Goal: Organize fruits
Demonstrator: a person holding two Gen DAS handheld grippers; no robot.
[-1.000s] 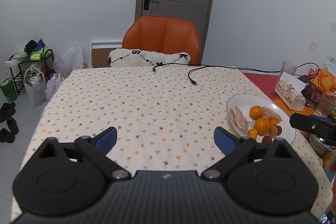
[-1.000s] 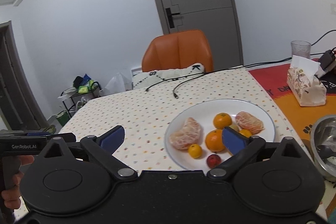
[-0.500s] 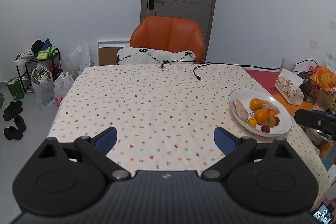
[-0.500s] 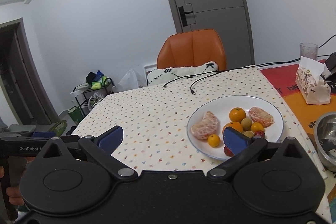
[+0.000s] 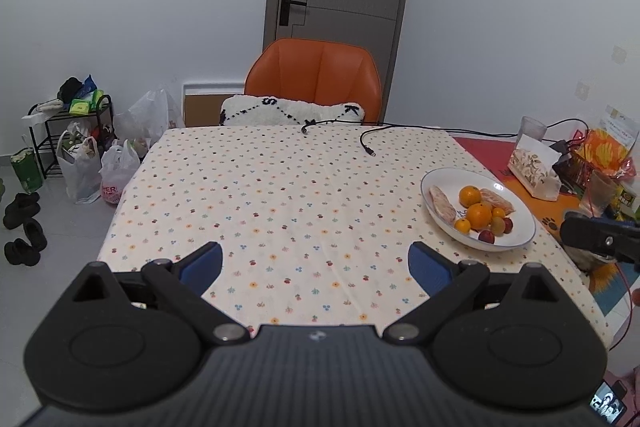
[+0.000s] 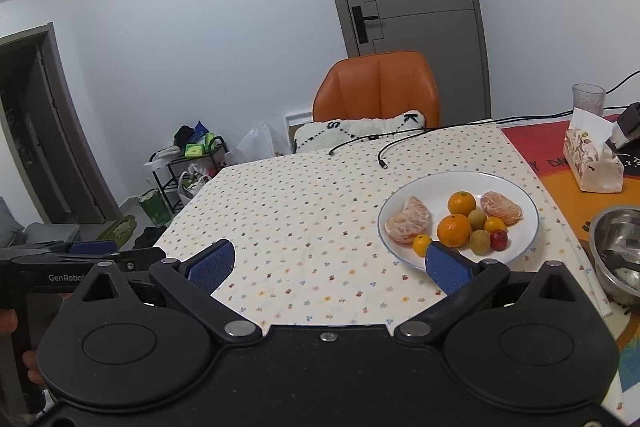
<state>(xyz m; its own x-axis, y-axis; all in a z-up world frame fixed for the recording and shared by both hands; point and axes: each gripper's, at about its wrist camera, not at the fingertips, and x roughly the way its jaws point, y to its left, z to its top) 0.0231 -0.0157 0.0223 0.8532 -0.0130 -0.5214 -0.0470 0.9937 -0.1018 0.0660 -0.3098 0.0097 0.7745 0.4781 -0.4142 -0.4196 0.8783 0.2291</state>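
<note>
White plate of loose fruit ahead of the right gripper's spread, empty jaws: a nudge could scatter it

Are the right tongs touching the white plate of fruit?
Apart. The right wrist view shows the open right tongs held above the tablecloth; one pad overlaps the white plate only in the image.

"GenRobot" in white on black handle of left gripper, cut off at near left. Black "S" and "K" on white fluffy cushion, far side. Partial "HER" on white plastic bag, left floor.
</note>
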